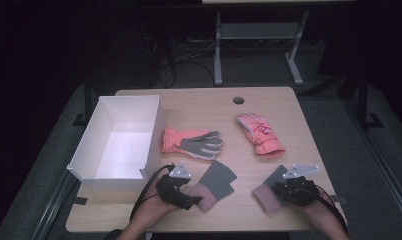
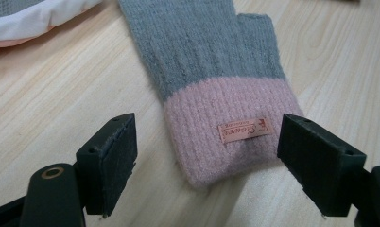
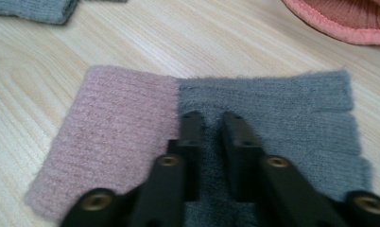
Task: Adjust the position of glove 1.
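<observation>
Under my right gripper [image 3: 211, 118] lies a knitted fingerless glove [image 3: 254, 123], soft and fuzzy, a flat oblong with a ribbed pink cuff and a grey body. In the high view this right-hand glove [image 1: 267, 195] sits near the front right of the table, its long axis slanting from the pink cuff at front left to the grey end at back right. My jaws are drawn nearly together, with a thin gap between them, their tips on the grey knit just past the colour join; I cannot tell whether they pinch any wool.

Its twin, the left-hand glove [image 2: 216, 80], is of the same knit, with a small peach label sewn on the pink cuff. It lies near the front middle of the table, cuff toward me, grey end pointing away and to the right. My left gripper [image 2: 204, 142] stands wide open, one jaw to each side of the cuff, touching nothing.

Both my hands come in low from the front edge, wrapped round the black bodies.

Farther back lie a coral work glove with grey palm [image 1: 191, 142] and a padded pink ski glove [image 1: 259, 134]. A white open box [image 1: 120, 142] stands at the left on the pale wooden table [image 1: 199, 102].
</observation>
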`<act>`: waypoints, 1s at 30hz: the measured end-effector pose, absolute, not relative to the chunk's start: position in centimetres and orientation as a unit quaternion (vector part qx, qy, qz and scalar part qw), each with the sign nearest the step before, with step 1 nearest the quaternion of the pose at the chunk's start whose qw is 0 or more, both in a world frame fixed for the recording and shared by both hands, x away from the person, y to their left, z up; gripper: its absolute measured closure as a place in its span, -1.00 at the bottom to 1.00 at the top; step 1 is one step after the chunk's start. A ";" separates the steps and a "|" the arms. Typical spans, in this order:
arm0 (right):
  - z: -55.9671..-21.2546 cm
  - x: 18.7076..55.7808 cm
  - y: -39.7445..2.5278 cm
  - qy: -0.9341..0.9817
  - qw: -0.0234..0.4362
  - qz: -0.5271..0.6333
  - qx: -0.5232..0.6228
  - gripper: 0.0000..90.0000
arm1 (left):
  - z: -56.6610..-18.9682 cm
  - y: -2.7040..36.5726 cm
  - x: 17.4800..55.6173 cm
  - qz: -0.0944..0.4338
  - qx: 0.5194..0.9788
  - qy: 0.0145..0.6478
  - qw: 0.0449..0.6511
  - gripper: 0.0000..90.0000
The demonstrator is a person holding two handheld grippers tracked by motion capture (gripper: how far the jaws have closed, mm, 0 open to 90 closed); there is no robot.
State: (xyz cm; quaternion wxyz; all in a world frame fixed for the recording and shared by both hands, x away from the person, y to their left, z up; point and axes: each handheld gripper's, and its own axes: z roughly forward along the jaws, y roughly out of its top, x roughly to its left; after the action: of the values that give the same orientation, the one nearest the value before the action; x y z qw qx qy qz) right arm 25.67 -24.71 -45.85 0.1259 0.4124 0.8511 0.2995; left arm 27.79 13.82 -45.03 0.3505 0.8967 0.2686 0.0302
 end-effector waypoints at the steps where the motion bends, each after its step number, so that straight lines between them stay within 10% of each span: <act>1: -45.9 25.7 -24.7 0.850 0.126 0.302 0.412 0.86 | -45.0 13.8 27.8 0.030 0.896 0.269 0.351 -0.55; 30: -42.1 27.7 -19.0 0.831 0.082 0.391 0.387 0.92 | -44.3 14.6 26.8 0.032 0.895 0.262 0.360 -0.60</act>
State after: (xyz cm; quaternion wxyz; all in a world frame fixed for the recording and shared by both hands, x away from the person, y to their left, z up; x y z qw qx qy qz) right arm 27.71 -18.96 -42.06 0.0824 0.3868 0.8311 0.3909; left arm 26.80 14.60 -44.27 0.3605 0.8947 0.2619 0.0321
